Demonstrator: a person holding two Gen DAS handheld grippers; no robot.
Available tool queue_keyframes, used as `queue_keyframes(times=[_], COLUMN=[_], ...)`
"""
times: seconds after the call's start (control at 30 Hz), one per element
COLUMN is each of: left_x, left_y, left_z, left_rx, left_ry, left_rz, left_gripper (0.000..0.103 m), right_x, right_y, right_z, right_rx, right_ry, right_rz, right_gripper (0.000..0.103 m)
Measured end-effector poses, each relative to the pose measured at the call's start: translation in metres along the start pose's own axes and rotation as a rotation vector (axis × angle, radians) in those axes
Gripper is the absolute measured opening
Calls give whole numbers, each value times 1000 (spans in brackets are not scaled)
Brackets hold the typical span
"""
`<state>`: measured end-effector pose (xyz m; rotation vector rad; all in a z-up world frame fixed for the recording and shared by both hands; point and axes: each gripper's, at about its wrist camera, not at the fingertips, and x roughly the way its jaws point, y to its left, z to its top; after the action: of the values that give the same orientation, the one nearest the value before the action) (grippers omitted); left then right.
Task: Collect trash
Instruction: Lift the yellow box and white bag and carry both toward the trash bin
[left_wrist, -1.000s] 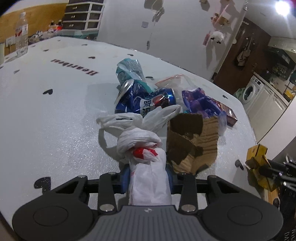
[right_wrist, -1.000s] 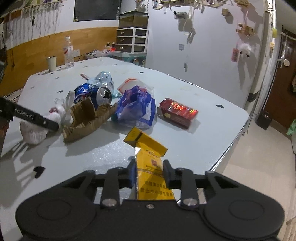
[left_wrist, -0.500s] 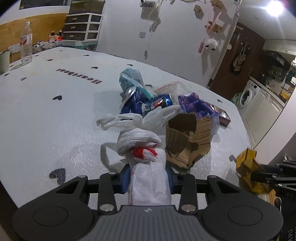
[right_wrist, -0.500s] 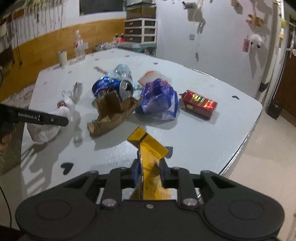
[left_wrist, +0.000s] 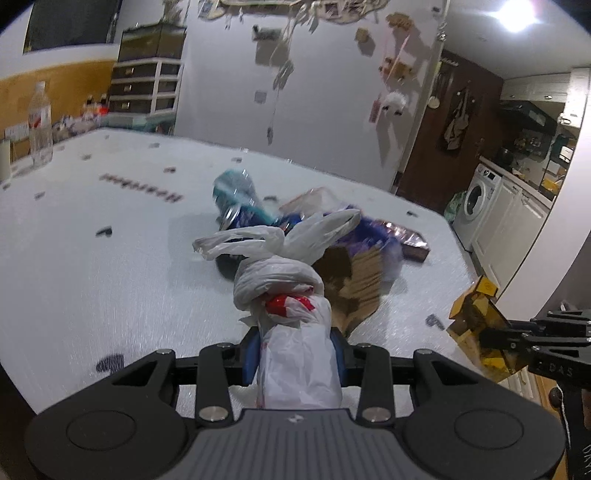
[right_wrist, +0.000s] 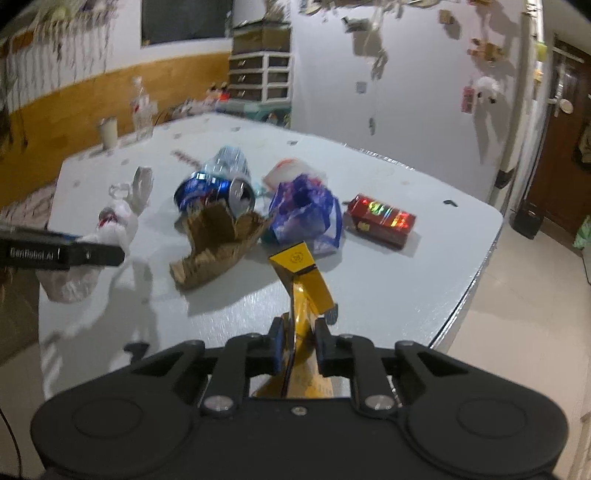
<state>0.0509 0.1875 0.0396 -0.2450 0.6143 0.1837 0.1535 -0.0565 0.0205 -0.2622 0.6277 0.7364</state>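
Left gripper (left_wrist: 295, 347): clamped on a knotted white plastic bag with a red print (left_wrist: 291, 332), held between the blue pads, knot and loose handles sticking out ahead of the fingertips. Right gripper (right_wrist: 298, 341): pinching a flattened yellow carton (right_wrist: 304, 291), jaws narrow, carton's open flap pointing up and forward.

Remaining trash on the white table (right_wrist: 388, 295), all ahead of the right gripper: torn brown cardboard piece (right_wrist: 218, 243) ahead-left, crushed blue can (right_wrist: 214, 192) behind it, clear crumpled plastic bottle (right_wrist: 231, 162) further back, blue-purple plastic bag (right_wrist: 306, 214) straight ahead, red foil box (right_wrist: 380, 219) ahead-right. Left view is motion-blurred.
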Motion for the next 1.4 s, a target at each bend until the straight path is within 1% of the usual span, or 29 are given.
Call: queue_keyframes(times=[0.2,0.37,0.43,0.73,0.83,0.9,0.97,1.03,1.07,1.13,1.17,1.23,1.33,1.37,1.4], left_x=[-12,-20,-23,-25,-24,-24,-24,-22,-21,-19,-18,-13,-5,-3,0], left_y=[-23,-44,-53,-82,-88,-90,-89,-86,-84,-80,-79,-75,-73,-74,-74], left_z=[1,0,-1,-5,-8,-9,-11,-13,-15,-18,-20,-24,-28,-30,-31], left_rx=[48,92,115,157,167,173,174,171,170,171,172,177,178,177,177], left_ry=[-47,-83,-98,-115,-111,-111,-109,-103,-97,-85,-77,-61,-40,-35,-29], left_rz=[1,-10,-10,-53,-64,-67,-63,-58,-56,-55,-55,-54,-56,-59,-63], left_gripper=[39,39,39,39,39,39,39,39,39,39,39,39,39,39,39], right_x=[-20,-36,-42,-61,-62,-61,-57,-48,-42,-30,-25,-17,-15,-14,-14], right_y=[3,1,-1,-13,-14,-12,-8,-4,0,6,7,5,-4,-6,-8], right_z=[0,-5,-8,-21,-23,-24,-25,-27,-29,-32,-33,-37,-39,-38,-39], right_rx=[64,114,132,185,200,211,230,250,251,235,234,255,301,309,312], right_ry=[-63,-93,-104,-132,-135,-135,-125,-98,-77,-40,-24,4,12,19,28], right_rz=[-19,-48,-60,-90,-75,-40,21,83,98,86,85,103,123,135,150], right_gripper=[17,16,14,12,11,11,11,11,12,12,13,18,25,33,44])
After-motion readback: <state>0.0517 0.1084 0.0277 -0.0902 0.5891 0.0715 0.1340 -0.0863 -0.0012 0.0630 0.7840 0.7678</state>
